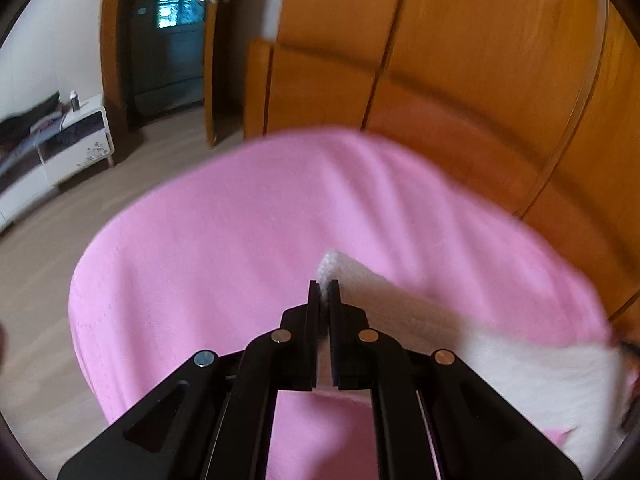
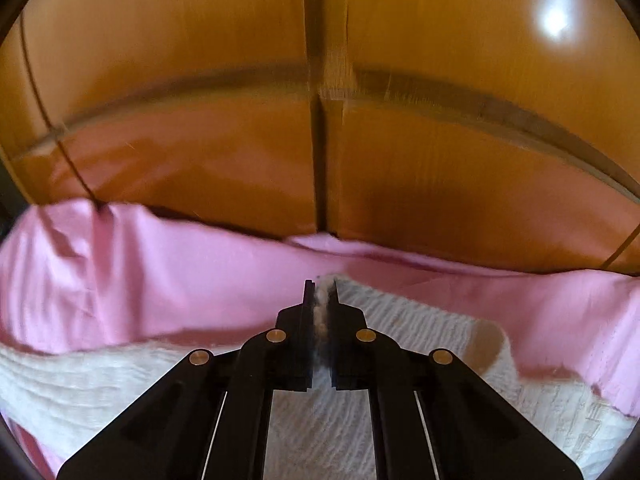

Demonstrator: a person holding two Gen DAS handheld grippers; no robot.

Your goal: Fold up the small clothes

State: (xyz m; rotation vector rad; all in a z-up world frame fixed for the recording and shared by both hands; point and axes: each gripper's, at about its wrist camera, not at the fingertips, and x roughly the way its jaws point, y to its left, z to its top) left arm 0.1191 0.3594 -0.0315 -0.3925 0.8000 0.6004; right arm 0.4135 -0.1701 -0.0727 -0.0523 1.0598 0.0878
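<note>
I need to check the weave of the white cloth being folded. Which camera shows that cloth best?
The right wrist view: the white cloth fills the lower frame and its ribbed texture is readable, pinched by the right gripper. The left wrist view shows only a blurred strip of it over the pink sheet, pinched by the left gripper.

Counted: 2 grippers, left (image 1: 324, 289) & right (image 2: 321, 288); 1 white cloth (image 2: 420, 320); 1 pink sheet (image 1: 240, 240); 1 white cabinet (image 1: 76, 148).
</note>
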